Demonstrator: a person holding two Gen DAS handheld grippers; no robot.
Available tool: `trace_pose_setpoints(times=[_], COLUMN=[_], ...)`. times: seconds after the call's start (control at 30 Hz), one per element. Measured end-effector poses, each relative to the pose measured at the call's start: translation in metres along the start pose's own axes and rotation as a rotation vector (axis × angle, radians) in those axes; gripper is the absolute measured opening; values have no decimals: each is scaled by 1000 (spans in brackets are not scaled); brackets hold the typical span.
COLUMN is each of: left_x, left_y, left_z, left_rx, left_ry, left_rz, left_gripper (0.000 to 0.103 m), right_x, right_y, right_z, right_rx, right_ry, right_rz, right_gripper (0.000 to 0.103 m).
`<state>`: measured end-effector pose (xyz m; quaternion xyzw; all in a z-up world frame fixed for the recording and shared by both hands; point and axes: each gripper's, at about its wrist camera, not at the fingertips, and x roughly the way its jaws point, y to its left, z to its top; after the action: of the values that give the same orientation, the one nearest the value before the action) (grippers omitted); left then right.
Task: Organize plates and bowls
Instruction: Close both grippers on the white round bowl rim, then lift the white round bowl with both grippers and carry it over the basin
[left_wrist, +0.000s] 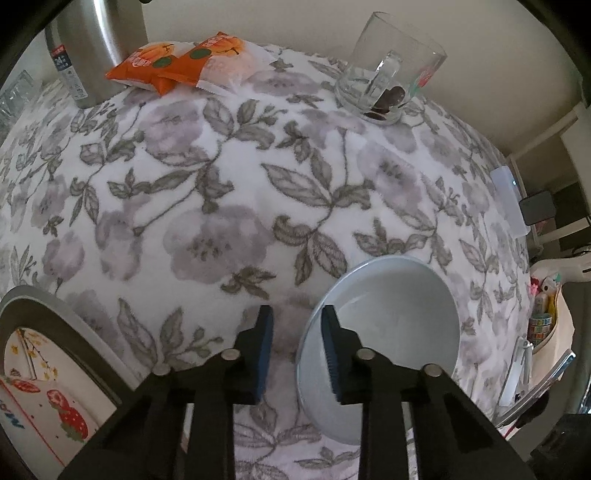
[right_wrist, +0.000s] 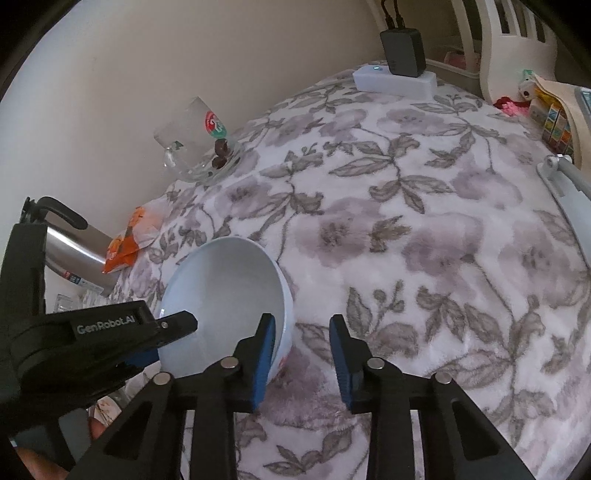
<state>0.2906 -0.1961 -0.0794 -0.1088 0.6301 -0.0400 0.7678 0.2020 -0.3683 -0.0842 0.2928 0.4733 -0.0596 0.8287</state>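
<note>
Left claw (right_wrist: 162, 325) – "GenRobot.AI" – straddles white bowl (right_wrist: 221, 288) rim, jaws apart

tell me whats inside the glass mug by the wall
A few dark brown round pieces sit at the bottom of the glass mug; what they are cannot be told. Otherwise it looks empty.

bowl (left_wrist: 388, 314) — white, upright | plate (left_wrist: 55, 350) — printed, grey-rimmed, well left

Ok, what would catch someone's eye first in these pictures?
The pale blue bowl, tilted on the floral blanket, with both grippers' jaws straddling its rim: left gripper on one side, right gripper on the other. Farther back stands a glass mug, beside orange snack packets.
</note>
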Motion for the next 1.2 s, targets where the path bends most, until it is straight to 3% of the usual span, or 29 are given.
trace_pose_setpoints(times=[0.2, 1.2], left_x=[4, -2], left_y=[-2, -5], left_z=[1, -1], left_rx=[-3, 28], left_ry=[-15, -49], left_rz=[-33, -65], left_gripper=[15, 15], right_x=[2, 0], right_y=[9, 7], right_z=[-1, -2], right_rx=[-31, -35], right_ry=[0, -7], right_rz=[23, 21], right_gripper=[15, 15])
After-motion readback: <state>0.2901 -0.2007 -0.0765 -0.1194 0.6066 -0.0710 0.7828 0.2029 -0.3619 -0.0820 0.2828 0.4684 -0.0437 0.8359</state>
